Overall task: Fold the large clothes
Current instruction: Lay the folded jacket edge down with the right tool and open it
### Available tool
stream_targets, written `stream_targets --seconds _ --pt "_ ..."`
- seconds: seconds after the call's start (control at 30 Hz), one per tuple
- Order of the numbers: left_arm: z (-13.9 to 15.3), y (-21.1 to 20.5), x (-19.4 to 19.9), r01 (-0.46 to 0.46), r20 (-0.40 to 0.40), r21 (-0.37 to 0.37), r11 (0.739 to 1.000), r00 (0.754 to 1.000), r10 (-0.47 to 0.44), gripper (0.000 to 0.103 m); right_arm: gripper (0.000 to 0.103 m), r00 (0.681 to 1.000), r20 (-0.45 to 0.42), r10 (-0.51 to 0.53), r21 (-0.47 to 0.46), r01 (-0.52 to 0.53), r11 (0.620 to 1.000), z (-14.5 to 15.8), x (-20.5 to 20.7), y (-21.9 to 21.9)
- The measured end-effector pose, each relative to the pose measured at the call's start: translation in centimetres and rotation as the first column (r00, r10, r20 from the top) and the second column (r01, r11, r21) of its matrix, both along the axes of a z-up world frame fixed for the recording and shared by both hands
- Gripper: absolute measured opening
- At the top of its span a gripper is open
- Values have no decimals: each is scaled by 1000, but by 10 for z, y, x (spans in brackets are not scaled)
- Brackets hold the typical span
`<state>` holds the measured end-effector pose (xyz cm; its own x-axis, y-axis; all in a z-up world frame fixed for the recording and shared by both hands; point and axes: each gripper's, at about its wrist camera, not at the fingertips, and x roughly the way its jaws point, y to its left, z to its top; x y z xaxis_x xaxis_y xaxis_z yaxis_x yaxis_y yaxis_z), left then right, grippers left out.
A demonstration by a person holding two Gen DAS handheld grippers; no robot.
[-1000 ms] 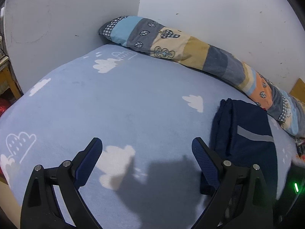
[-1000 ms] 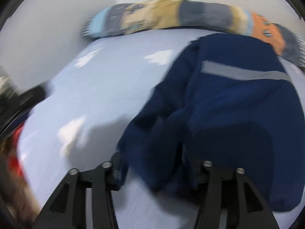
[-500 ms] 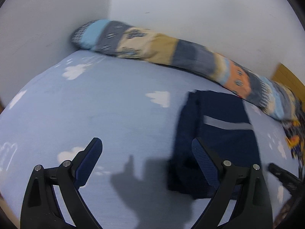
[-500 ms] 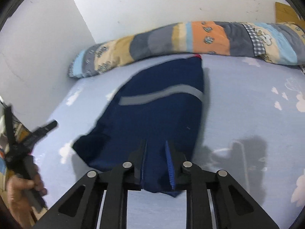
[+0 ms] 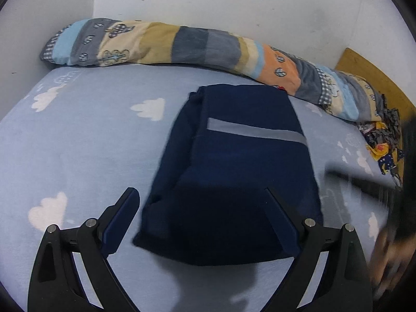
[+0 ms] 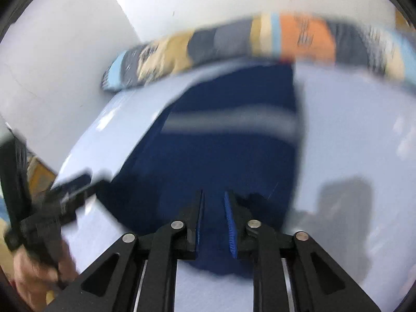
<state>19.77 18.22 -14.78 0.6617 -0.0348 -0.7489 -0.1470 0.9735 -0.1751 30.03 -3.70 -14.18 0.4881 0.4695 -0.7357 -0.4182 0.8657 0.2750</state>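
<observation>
A folded navy garment (image 5: 234, 171) with a grey stripe lies flat on the light blue cloud-print bed sheet (image 5: 78, 140). My left gripper (image 5: 201, 209) is open wide, hovering just above the garment's near edge. In the blurred right wrist view the same garment (image 6: 228, 150) lies ahead. My right gripper (image 6: 213, 214) has its jaws nearly together with a narrow gap, over the garment's near edge; I cannot tell whether cloth is pinched. The right gripper shows as a dark blur at the right of the left wrist view (image 5: 364, 179).
A long patchwork bolster (image 5: 182, 49) lies along the white wall at the back. A pile of patterned clothes (image 5: 382, 135) sits at the bed's right edge by a wooden board (image 5: 374, 78). The left hand and gripper (image 6: 52, 208) appear at the right wrist view's left.
My left gripper swung right and now faces the garment squarely. The garment went from bunched to flat. My right gripper closed from wide to nearly shut and is moving, blurred.
</observation>
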Motion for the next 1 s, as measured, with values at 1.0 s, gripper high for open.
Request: stream_targets --seconds 1.0 --pt "-11 -6 9 -67 -93 80 995 993 74 96 41 996 -82 33 -252 -53 966 -74 -23 30"
